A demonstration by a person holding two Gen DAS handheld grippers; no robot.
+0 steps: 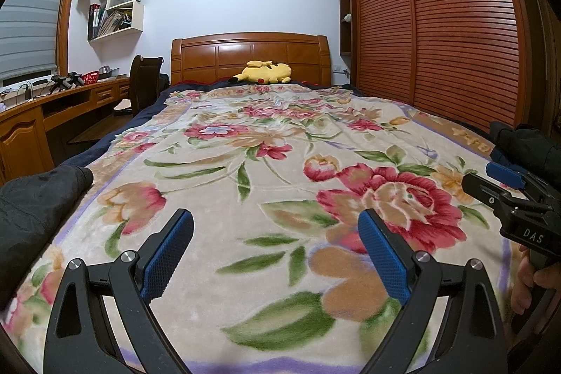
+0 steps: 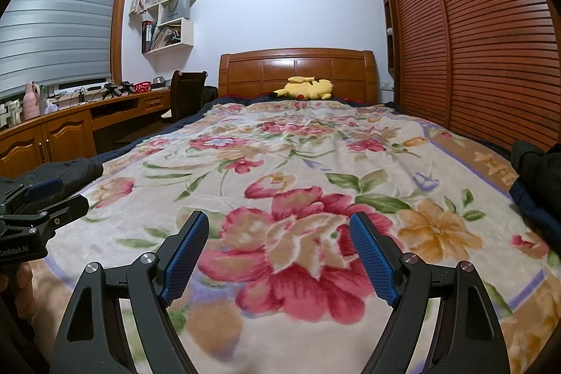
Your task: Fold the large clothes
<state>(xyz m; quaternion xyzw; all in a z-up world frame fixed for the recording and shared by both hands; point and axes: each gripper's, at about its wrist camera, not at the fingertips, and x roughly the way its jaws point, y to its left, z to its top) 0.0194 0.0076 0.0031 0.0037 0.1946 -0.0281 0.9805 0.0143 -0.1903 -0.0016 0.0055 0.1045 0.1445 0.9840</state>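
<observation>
Dark garment (image 1: 38, 209) bunched at the bed's near left edge, a second dark bundle (image 1: 522, 142) at the right edge by the louvred wardrobe doors (image 1: 438, 34). Between them, floral blanket (image 1: 266, 142) spread flat and bare up to the yellow plush toy (image 1: 264, 72) under the headboard (image 1: 250, 53). Left gripper (image 1: 275, 240) spread wide, holding nothing, hovering over the blanket. Right gripper (image 2: 278, 242) likewise wide apart and empty. Narrow floor strip between bed and desk (image 1: 45, 107) at left.
</observation>
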